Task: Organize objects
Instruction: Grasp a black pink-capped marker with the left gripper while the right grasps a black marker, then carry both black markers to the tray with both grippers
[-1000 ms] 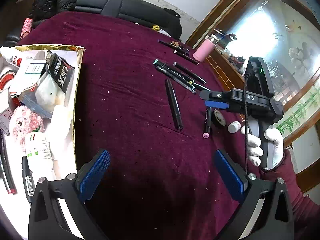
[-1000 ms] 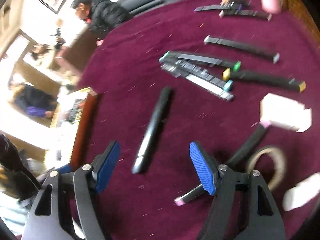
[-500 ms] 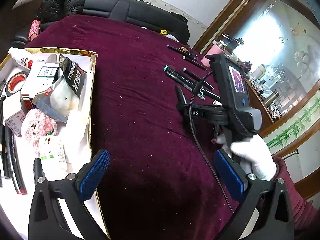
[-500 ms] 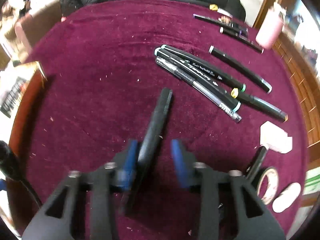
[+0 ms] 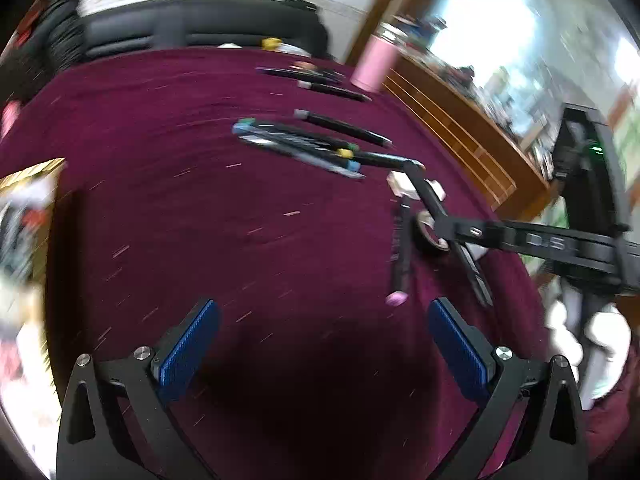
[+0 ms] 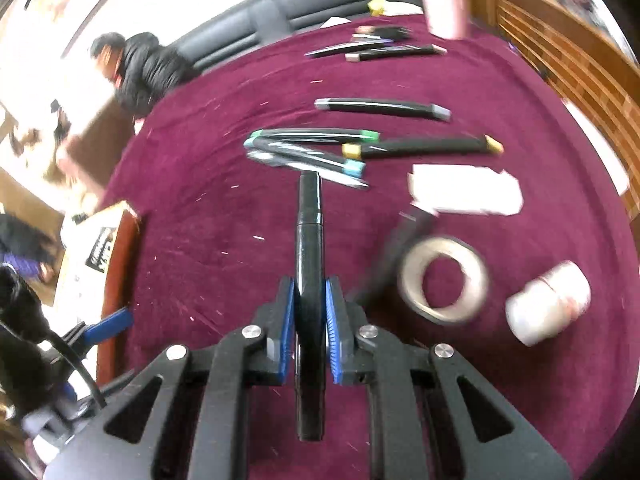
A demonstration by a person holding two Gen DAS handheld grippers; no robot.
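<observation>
My right gripper [image 6: 310, 312] is shut on a long black pen [image 6: 309, 232], held above the maroon tablecloth [image 6: 208, 208]; the pen points away along the fingers. In the left wrist view the right gripper [image 5: 460, 232] shows at the right with the pen [image 5: 426, 192] in it. My left gripper [image 5: 320, 340] is open and empty over bare cloth. Several black markers [image 6: 312, 148] lie in a loose group ahead. A gold-edged box [image 5: 24, 208] of sorted items sits at the left.
A tape roll [image 6: 444, 280], a white capped bottle [image 6: 548, 304], a white eraser-like block [image 6: 464, 190] and a pink-tipped pen [image 5: 400, 256] lie at the right. A pink cup [image 5: 374, 66] stands at the far edge. A person in black [image 6: 140, 68] sits beyond the table.
My right gripper closed on the black pen and lifted it off the cloth. The left gripper swung right, away from the box, and stays open.
</observation>
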